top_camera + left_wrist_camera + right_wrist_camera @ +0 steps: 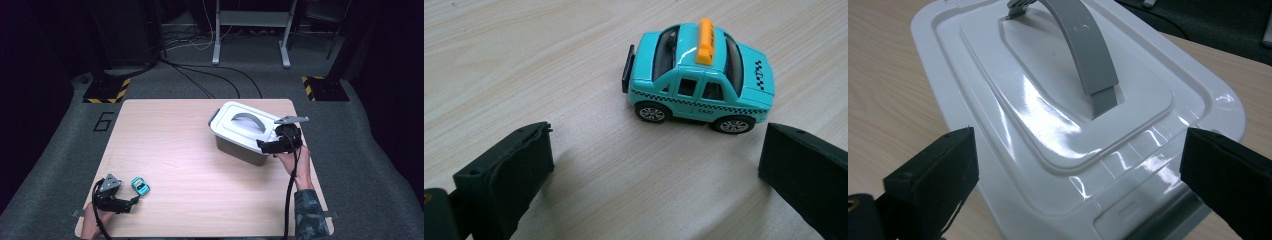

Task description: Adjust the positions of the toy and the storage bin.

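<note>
Toy taxi [699,75], teal with an orange roof sign, stands on the pale wood desk [185,160] near its front left edge, just ahead of the left gripper [134,201], whose jaws gape, released. Farther right, the right gripper [267,146] hovers with jaws spread over the white lid [1058,125] of a grey-handled box [240,147]. Beyond lie grey carpet, cables and probably stand legs in darkness.

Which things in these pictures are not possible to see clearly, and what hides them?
- Inside of the box: hidden by the lid in the high and right gripper views.
- Far side of the taxi: hidden by its own body in the left gripper view.
- Near end of the box: cut off by the bottom edge of the right gripper view.
</note>
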The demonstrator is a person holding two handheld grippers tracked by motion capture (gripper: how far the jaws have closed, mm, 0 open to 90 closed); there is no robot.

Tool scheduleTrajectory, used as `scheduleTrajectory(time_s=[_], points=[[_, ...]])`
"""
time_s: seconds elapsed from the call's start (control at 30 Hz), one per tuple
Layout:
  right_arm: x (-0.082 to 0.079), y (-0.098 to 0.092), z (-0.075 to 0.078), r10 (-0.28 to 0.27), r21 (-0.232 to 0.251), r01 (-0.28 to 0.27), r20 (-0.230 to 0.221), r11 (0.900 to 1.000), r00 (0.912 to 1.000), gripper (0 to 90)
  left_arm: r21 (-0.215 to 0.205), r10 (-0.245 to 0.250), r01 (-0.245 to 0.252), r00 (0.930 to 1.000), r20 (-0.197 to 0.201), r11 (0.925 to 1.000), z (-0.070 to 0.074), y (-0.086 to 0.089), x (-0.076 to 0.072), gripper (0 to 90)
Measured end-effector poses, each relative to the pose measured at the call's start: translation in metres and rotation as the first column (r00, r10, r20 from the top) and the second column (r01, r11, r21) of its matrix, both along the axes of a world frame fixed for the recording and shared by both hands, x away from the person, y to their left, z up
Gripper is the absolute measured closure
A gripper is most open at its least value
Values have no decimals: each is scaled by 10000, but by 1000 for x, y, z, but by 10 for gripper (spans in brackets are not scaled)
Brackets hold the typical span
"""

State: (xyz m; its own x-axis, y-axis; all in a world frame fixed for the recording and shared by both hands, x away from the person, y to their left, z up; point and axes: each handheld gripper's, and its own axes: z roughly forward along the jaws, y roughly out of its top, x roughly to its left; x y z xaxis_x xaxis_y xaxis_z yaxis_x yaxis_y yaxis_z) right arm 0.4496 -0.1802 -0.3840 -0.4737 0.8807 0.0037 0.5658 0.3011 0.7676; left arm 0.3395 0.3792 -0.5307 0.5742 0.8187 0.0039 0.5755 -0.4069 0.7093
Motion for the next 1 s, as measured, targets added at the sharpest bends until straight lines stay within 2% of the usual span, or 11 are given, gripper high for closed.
scheduleTrajectory(time_s=[0.27,0.4,0.47,0.53,0.67,0.7,0.83,0.93,1.0], points=[[22,9,-6,60,-89,-63,-286,9999,9996,52,-4,3,-3,10000,-3,10000,0,0,0,7],[29,11,-6,180,-110,-183,-208,9998,9996,70,-51,34,-34,10000,75,10000,-1,0,0,7],[32,14,-6,182,10,-182,-299,9998,9994,128,-39,32,-32,10000,61,10000,-1,0,0,7],[36,16,-6,144,-89,-148,-450,9999,9989,154,-24,19,-19,10000,28,10000,0,0,0,7],[43,19,-6,-13,-105,10,-345,9999,9994,271,-63,28,-27,9999,99,10000,-1,0,0,11],[47,19,-6,-44,-72,42,-295,10000,9996,342,-50,20,-19,10000,69,10000,-1,0,0,11],[50,21,-4,13,-70,-15,-361,10000,9993,402,-77,34,-34,10000,31,10000,-1,-1,-1,12],[53,24,-3,10,-593,-30,-337,9982,9994,465,-39,19,-19,10000,70,10000,-1,0,0,12],[55,25,-3,143,-623,-169,-418,9979,9990,507,-81,37,-36,10000,4,10000,0,-1,-1,13]])
